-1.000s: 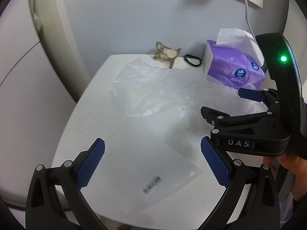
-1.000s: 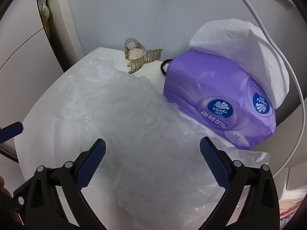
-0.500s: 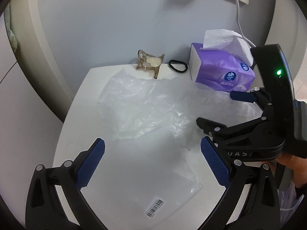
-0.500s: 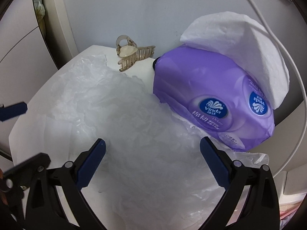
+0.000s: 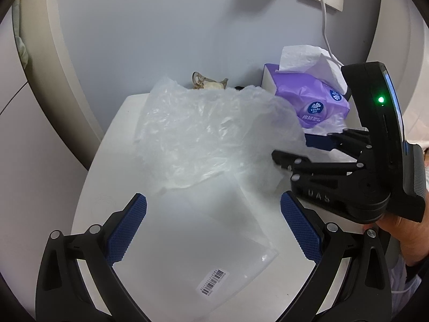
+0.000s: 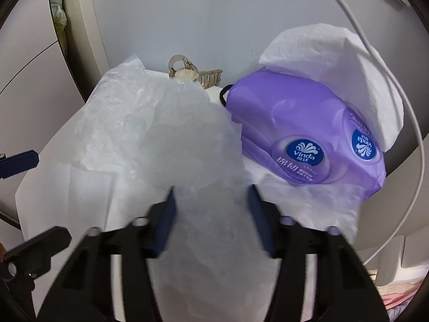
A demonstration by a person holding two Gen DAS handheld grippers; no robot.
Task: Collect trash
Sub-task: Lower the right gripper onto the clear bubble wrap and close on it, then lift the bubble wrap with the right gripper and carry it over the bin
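A crumpled clear plastic bag (image 5: 209,134) lies on the white table (image 5: 107,166), its right part bunched up and raised. It fills the middle of the right wrist view (image 6: 171,139). My right gripper (image 6: 211,209) is partly closed, its blurred jaws on either side of the bag's bunched film. It shows in the left wrist view (image 5: 297,147) at the bag's right edge. A flat clear sleeve with a barcode label (image 5: 211,281) lies under my left gripper (image 5: 214,228), which is open, empty and above it.
A purple Vinda tissue pack (image 6: 303,134) with a white tissue sticking out stands at the back right. A beige hair claw (image 6: 193,75) and a black hair tie (image 6: 224,94) lie by the wall. A white cable (image 6: 396,94) hangs on the right.
My right gripper's jaws have closed in around the plastic bag, and the bag's right side has bunched and risen off the table. My left gripper has drawn back and stays open.
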